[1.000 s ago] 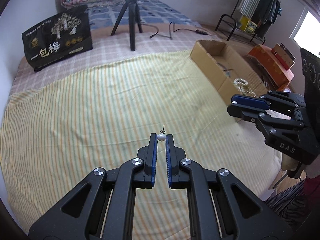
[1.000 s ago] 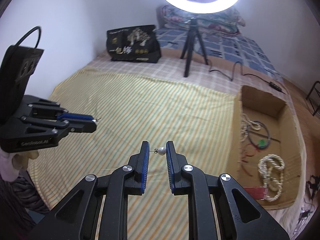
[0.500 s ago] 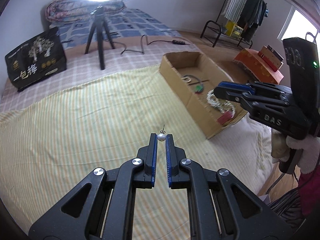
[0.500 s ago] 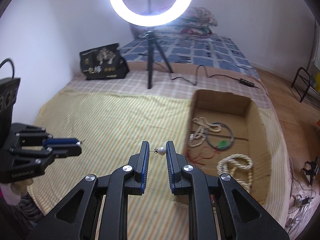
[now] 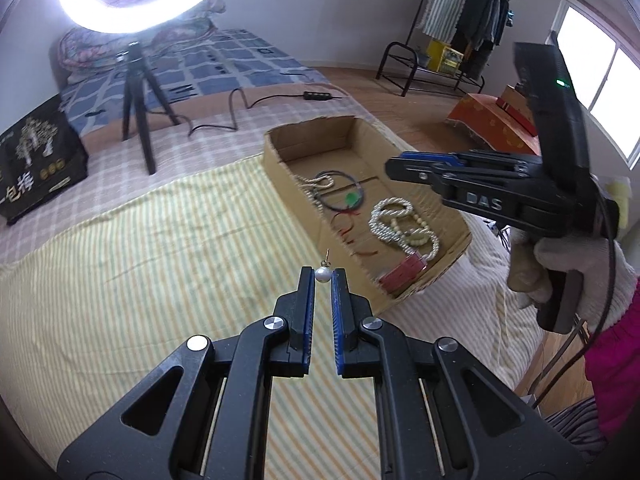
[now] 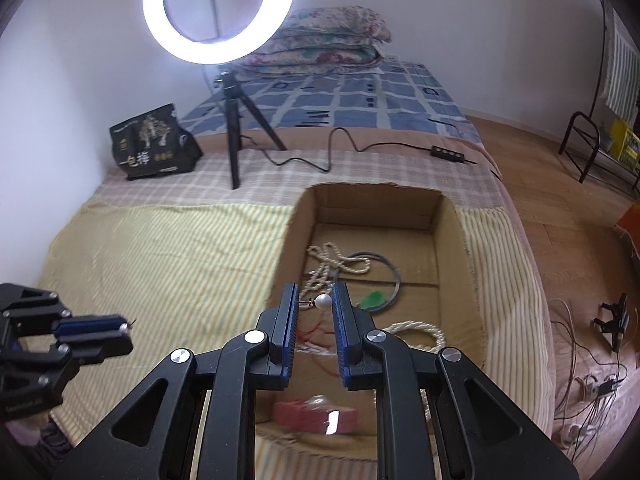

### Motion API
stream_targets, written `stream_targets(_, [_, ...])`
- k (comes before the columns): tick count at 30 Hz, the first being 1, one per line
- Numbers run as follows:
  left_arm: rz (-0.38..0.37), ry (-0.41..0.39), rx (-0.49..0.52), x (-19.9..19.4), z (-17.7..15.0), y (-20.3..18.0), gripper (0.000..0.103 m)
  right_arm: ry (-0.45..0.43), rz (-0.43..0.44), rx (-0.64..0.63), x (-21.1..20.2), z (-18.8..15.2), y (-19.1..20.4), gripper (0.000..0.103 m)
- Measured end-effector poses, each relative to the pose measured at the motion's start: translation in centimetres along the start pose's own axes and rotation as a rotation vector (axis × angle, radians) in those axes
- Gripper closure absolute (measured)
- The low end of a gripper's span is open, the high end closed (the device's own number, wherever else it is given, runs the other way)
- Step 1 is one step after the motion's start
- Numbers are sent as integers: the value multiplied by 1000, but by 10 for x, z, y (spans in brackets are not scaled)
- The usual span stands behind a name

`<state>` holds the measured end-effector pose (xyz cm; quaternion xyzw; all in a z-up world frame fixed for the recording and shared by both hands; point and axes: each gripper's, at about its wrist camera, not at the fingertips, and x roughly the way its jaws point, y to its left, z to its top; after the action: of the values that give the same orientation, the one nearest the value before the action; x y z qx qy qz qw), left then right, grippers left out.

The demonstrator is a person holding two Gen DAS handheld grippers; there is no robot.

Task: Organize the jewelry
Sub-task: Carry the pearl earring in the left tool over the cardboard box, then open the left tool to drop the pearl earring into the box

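Two pearl earrings (image 5: pixel 323 275) (image 6: pixel 323 301) sit pinched in separate jaws near the cardboard box (image 6: pixel 448 232), seemingly unobstructed.

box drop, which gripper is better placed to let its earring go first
Right. The right gripper holds its pearl earring above the box, while the left gripper hangs over the striped sheet beside it.

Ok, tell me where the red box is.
The red box lies inside the cardboard box, at its near end beside the pearl necklace, right of centre in the left wrist view.
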<state>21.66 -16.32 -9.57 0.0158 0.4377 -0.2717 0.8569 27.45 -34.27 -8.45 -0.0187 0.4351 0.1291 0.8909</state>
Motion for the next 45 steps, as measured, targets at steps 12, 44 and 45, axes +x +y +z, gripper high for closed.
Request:
stream_targets(12, [-31, 23, 54, 39, 17, -38, 97, -8, -26, 46, 22, 14, -43, 88])
stream_targets(44, [-21, 6, 90, 62, 28, -60, 97, -21, -22, 95, 56, 27, -73, 88])
stream_targets(45, [-21, 4, 90, 62, 28, -61, 97, -20, -21, 94, 55, 27, -72, 88])
